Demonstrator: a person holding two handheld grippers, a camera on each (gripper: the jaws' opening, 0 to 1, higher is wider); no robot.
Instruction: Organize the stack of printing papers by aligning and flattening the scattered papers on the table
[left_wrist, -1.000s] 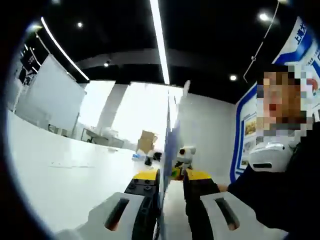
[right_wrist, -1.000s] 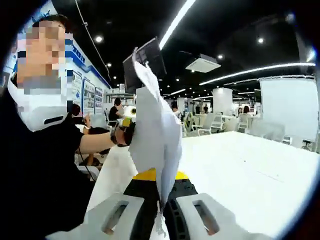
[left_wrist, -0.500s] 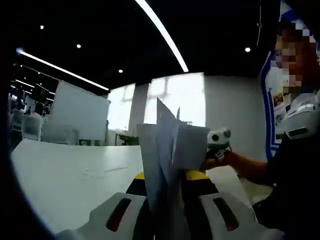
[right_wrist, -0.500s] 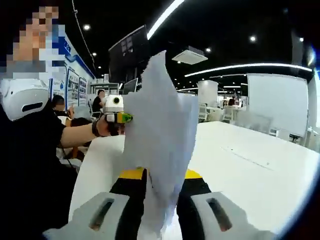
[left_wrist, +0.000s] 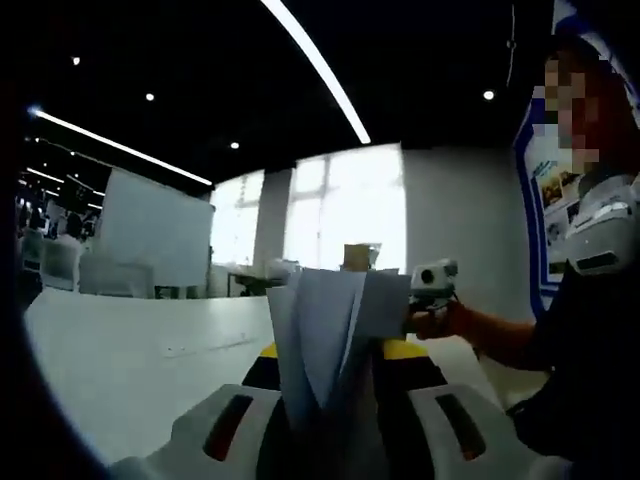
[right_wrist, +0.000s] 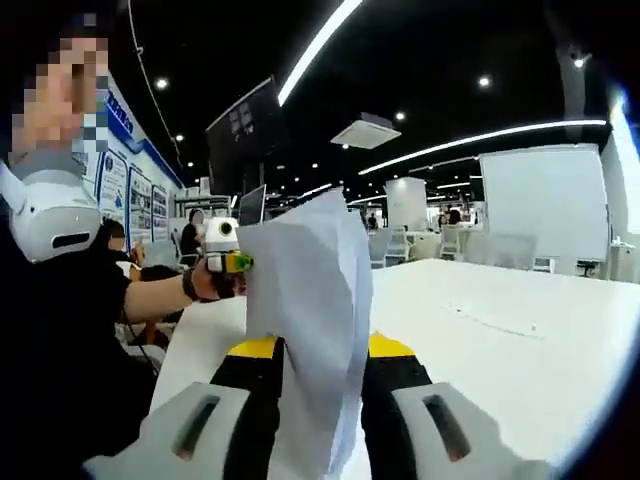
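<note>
Left gripper (left_wrist: 325, 400) clamped on the papers (left_wrist: 325, 320), sheets fanning toward 12 o'clock; right gripper (right_wrist: 318, 400) likewise clamped on the papers (right_wrist: 310, 300), held above the white tabletop (right_wrist: 480, 340); the person's hand (right_wrist: 205, 280) at 10 o'clock; wall posters illegible.

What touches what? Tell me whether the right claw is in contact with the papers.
Touching. In the right gripper view, the papers stand between the right claw's two jaws, which press in on the sheets from both sides with no gap showing.
</note>
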